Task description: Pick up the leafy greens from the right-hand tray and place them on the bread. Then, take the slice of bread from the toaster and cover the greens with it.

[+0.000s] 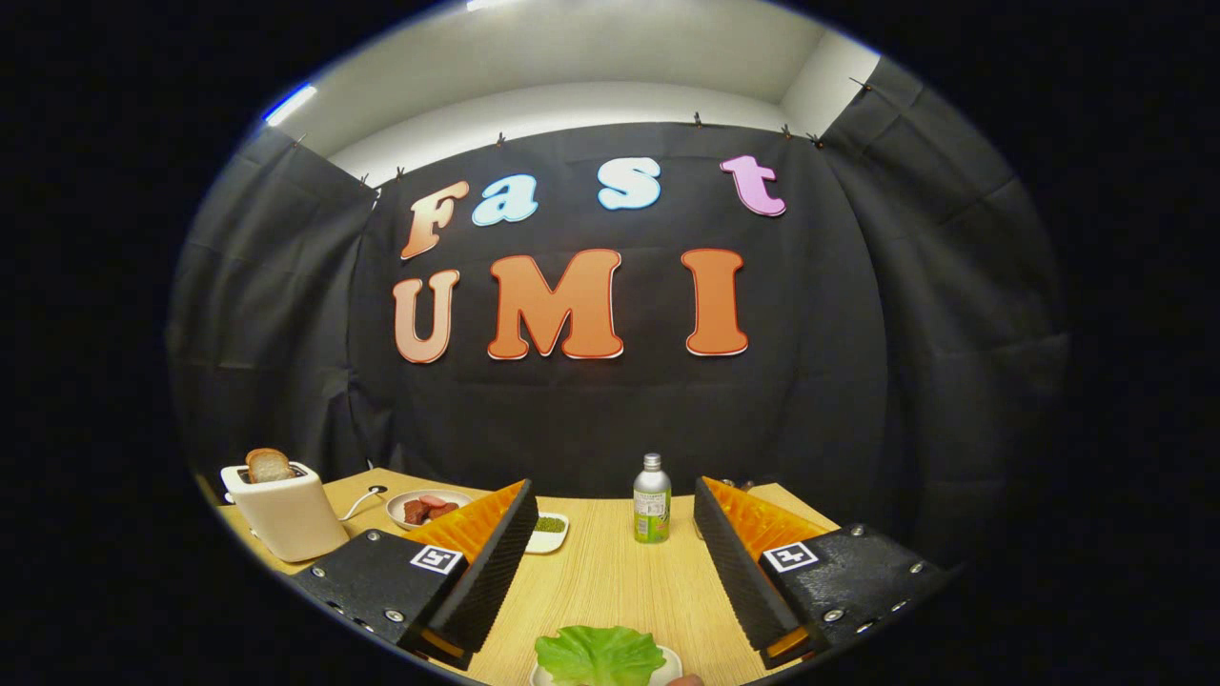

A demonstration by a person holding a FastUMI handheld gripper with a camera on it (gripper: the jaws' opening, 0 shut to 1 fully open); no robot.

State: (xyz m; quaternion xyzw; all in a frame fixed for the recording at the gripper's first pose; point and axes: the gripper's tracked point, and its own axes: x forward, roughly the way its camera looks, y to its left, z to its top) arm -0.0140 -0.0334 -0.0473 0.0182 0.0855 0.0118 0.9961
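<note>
Far left on the desk (610,581): toaster (284,510) w/ a slice of bread (269,465) standing up out of its slot, untouched, so the second step looks not yet begun. Just right of the toaster, a cable runs to a small plate of red meat pieces (427,508), and next to that a small dish of green stuff (550,526), partly hidden behind the left finger. Centre, beyond the fingers, a bottle (652,499) stands upright.

Gripper (610,562): fingers spread wide apart, nothing between them but bare desk; holding nothing.

Leafy greens (599,655) sit nearest the camera, between and just below the fingertips, resting on a white plate (667,662). Can't tell whether bread lies under the leaf; the leaf covers most of what's there. So it's unclear if this is the tray the greens start on or the bread spot.

Judgement: if greens are at the start, nothing's done yet; both steps remain. If already placed, the toaster slice is next. Either way the bread cover is left to do.
</note>
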